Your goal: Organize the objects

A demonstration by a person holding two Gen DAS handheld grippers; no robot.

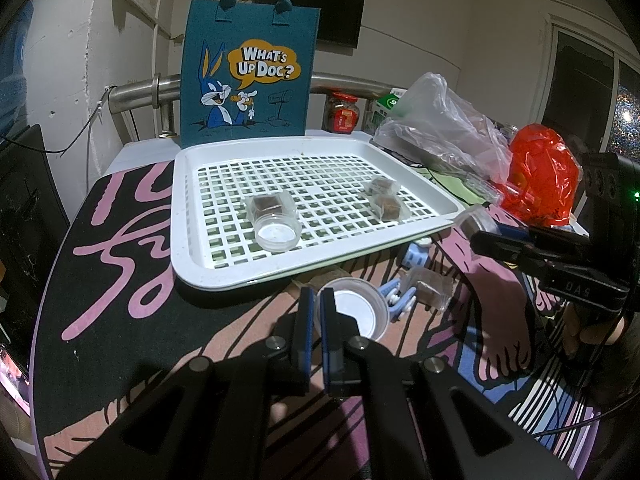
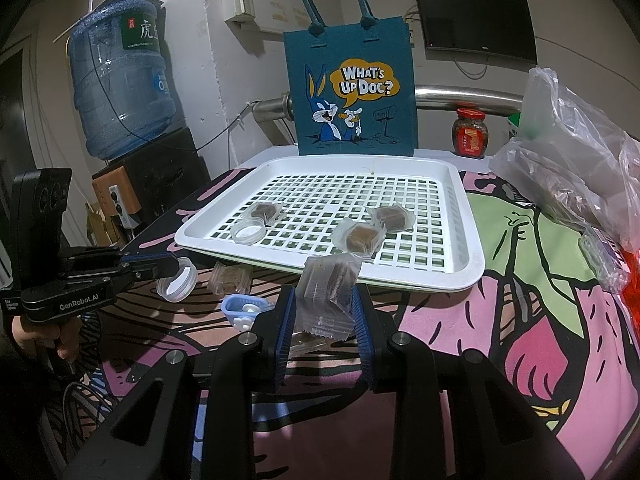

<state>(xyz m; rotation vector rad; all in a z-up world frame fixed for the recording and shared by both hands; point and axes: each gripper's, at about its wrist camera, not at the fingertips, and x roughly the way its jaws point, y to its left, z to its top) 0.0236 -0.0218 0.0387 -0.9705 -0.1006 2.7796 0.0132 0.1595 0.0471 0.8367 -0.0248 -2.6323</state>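
Right gripper [image 2: 324, 312] clamped on a clear wrapped brown cube [image 2: 330, 280], held above the patterned table mat [image 2: 540, 320], just short of the near rim of the white slotted tray [image 2: 460, 276]. Left gripper [image 1: 318, 312] pinched shut on the thin wall of a small clear plastic cap [image 1: 360, 312], likewise short of the tray's near edge. Best carried forward over the rim before letting go, kept low so the light packet drops flat and does not bounce or slide off the grid; same for the cap, set down level rather than tipped. Worth aiming for bare grid, apart from what lies there. Already in the tray: three wrapped brown cubes, two close together toward the right [image 2: 390, 216] [image 2: 360, 236], one at the left [image 2: 264, 212] just behind another clear cap [image 2: 248, 232] lying open side up. Outside the tray, on the mat: one more wrapped cube [image 2: 230, 278] and a pale blue clip [image 2: 244, 306]. Blue felt tote bag [image 2: 352, 88] standing upright behind the tray, contents hidden.
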